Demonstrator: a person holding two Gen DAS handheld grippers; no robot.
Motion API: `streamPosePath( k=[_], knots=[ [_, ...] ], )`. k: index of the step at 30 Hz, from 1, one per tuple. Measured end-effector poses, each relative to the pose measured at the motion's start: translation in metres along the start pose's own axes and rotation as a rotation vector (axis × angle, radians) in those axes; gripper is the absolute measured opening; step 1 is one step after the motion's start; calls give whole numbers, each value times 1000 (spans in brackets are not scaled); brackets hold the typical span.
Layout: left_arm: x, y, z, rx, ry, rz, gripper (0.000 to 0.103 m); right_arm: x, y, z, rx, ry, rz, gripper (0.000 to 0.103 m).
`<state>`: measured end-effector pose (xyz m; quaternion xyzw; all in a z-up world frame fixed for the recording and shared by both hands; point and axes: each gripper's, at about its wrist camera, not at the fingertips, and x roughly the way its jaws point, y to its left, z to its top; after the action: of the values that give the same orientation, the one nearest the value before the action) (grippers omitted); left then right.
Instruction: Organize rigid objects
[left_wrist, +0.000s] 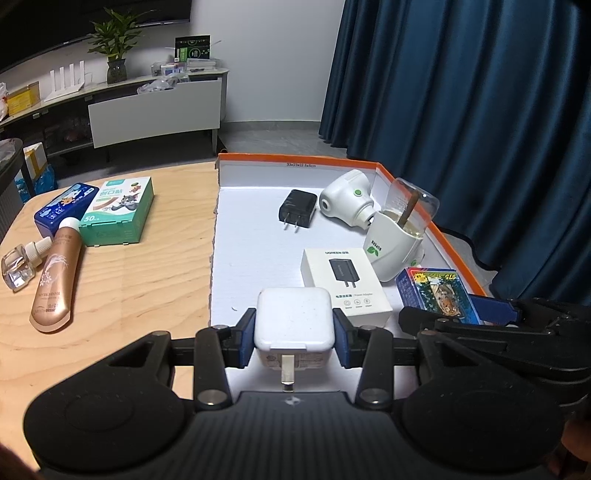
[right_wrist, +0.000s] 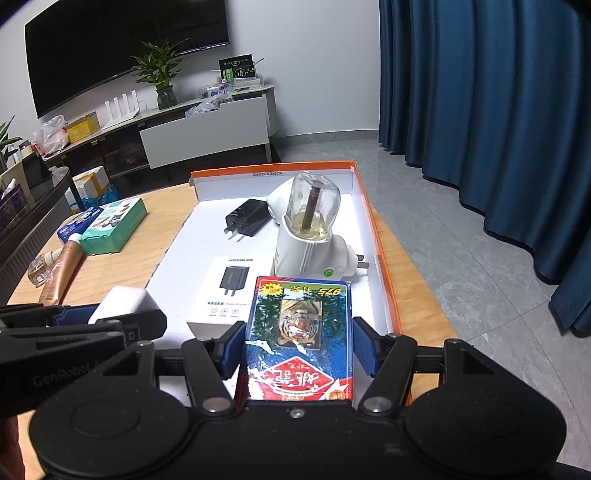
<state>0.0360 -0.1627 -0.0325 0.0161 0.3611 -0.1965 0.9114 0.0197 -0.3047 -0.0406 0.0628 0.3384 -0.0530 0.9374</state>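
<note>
Left tongs (left_wrist: 294, 338) of mine are pinching a white charger cube (left_wrist: 293, 319), blue pads pressed flat against its two sides, its metal prong folded toward me, low over the near edge of the orange-rimmed box (left_wrist: 295, 159) that sits on the right half of the wooden counter (left_wrist: 129, 280). Right tongs (right_wrist: 297, 349) of mine are clamped on a blue card pack (right_wrist: 299, 332) with a tiger picture, one pad on each long side, held over the box's near right corner. Inside the box, on its white floor, a black plug adapter (left_wrist: 298, 209) lies near the far wall, a white plug-in device (left_wrist: 347, 201) lies on its side beside it toward the far right corner, and a second white plug-in unit with a clear bottle (right_wrist: 308, 236) and a brown wick sits against the right wall. A white charger carton (left_wrist: 345, 284) with a printed black adapter rests just beyond the cube I hold. Out on the counter's left side, apart from the box, a green plaster box (left_wrist: 118, 212) lies touching a blue tin (left_wrist: 66, 208) toward the far edge; nearer me a bronze tube (left_wrist: 57, 275) lies lengthwise with its white cap pointing at the tin, and a small clear glass bottle (left_wrist: 20, 264) lies just beside it by the left edge.
</note>
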Motion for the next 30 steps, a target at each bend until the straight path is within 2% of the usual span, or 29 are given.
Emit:
streamPosePath(
  k=[10, 18, 20, 30],
  knots=[
    [3, -1, 0, 5, 6, -3, 42, 1, -1, 0, 1, 1, -4, 73],
    [6, -4, -3, 17, 23, -48, 43, 2, -6, -1, 27, 7, -33, 74],
    [4, -4, -3, 15, 13, -59, 44, -2, -6, 0, 29, -12, -49, 79],
    [-13, 12, 5, 2, -37, -67, 49, -14, 7, 9, 12, -40, -23, 79]
  ],
)
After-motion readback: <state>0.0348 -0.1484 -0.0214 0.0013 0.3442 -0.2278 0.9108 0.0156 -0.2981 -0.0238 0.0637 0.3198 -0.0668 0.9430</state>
